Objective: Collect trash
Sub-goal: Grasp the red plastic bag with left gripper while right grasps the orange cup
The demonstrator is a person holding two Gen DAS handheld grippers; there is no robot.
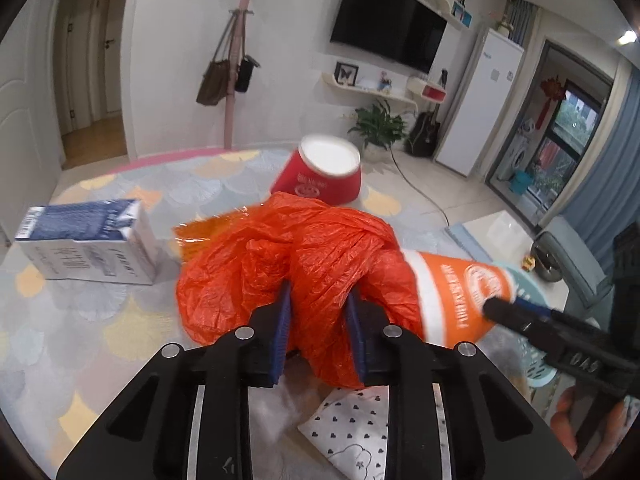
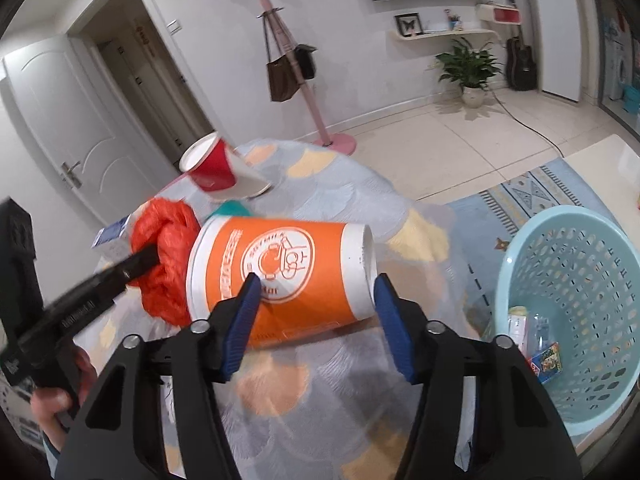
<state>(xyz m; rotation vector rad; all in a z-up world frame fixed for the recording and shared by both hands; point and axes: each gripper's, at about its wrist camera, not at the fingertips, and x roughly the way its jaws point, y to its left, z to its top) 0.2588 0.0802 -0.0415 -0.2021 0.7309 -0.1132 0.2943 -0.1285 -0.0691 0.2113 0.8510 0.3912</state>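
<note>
My left gripper (image 1: 318, 312) is shut on a crumpled orange plastic bag (image 1: 296, 256) over the round table; the bag also shows in the right wrist view (image 2: 166, 248). My right gripper (image 2: 316, 300) has its blue pads on either side of an orange-and-white paper cup (image 2: 280, 272) that lies on its side, held off the table; the cup also shows in the left wrist view (image 1: 456, 296). A red paper cup (image 1: 320, 176) lies tipped further back on the table; it also shows in the right wrist view (image 2: 216, 172).
A blue-and-white carton (image 1: 88, 240) lies at the table's left. A white paper with black hearts (image 1: 352, 432) lies under the left gripper. A light-blue perforated basket (image 2: 568, 304) with some trash inside stands on the floor to the right. The table has a scalloped cloth (image 2: 344, 208).
</note>
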